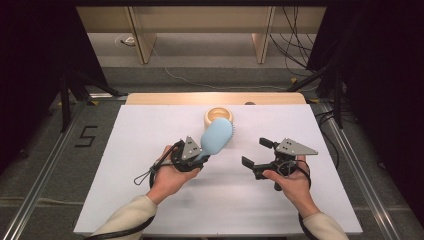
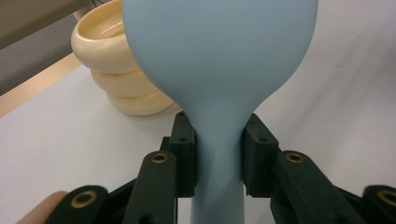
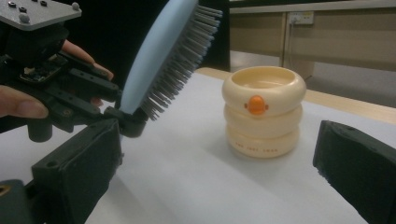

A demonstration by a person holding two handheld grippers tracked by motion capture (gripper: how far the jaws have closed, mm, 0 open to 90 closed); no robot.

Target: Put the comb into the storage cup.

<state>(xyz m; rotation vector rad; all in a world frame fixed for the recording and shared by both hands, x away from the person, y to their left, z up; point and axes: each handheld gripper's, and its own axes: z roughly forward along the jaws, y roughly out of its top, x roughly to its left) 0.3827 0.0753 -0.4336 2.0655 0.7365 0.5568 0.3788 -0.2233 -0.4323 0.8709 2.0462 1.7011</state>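
2 black jaws of the left gripper (image 2: 219, 154) clamp the narrow neck of 1 pale blue hairbrush (image 2: 219, 56), pads pressed on either side; the handle below the clamp runs out of the left gripper view, and the top of the brush head is cut off there too. From the high view, the same left gripper (image 1: 202, 157) holds the hairbrush (image 1: 217, 136) slanting away toward the far side of the white table (image 1: 150, 130), its head partly covering 1 cream ribbed cup (image 1: 216, 116) behind it. The bristles are hidden from above; in the right gripper view the hairbrush (image 3: 159, 60) shows its grey bristles facing the cup (image 3: 264, 109), which stands apart from it with an orange mark on its side. The right gripper (image 1: 260, 152) hovers well to the side, jaws spread apart with nothing between them.
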